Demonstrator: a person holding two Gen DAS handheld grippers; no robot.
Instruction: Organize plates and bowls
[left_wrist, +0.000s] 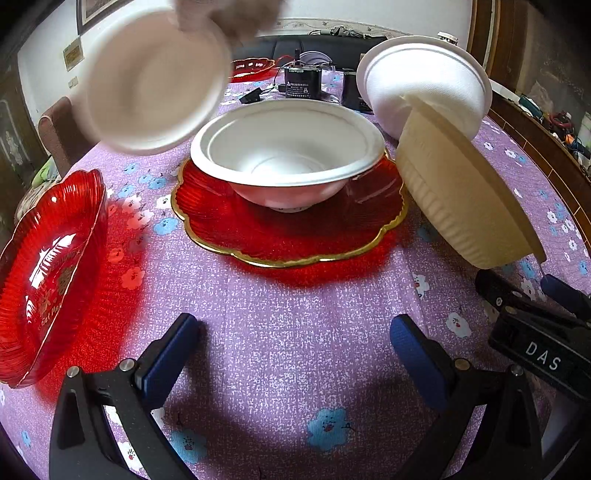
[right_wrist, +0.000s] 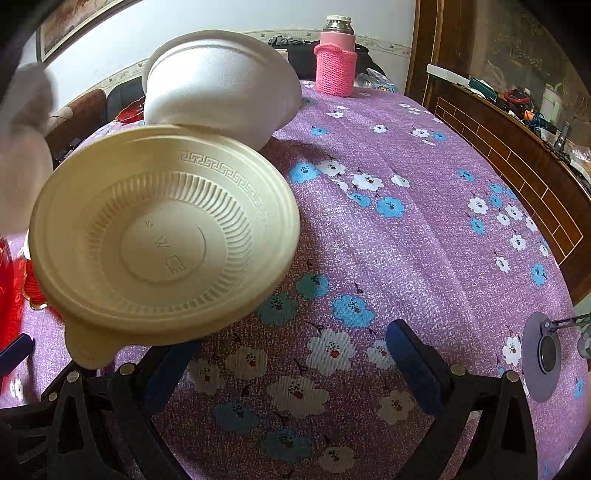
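Left gripper (left_wrist: 295, 347): spread wide, holding nothing, low over the surface (left_wrist: 295, 314) facing the stack.
Right gripper (right_wrist: 291, 354): fingers apart; the cream bowl (right_wrist: 162, 236) hangs tilted above its left finger; actual pinch hidden, cannot tell.
White bowl (left_wrist: 288, 155): upright on the red plate (left_wrist: 291, 236), seemingly the base for nesting.
Foam bowl (left_wrist: 424, 81): tipped behind the cream one, touching it.
Red dish (left_wrist: 48, 273): left, apart.
Blurred bowl (left_wrist: 155, 81): upper left, carried by a bare hand (left_wrist: 229, 14).

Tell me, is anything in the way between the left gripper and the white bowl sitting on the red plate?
Nothing visible. The left gripper is open, with only bare purple tablecloth and the near rim of the red plate before the white bowl. The cream bowl hangs off to the right.
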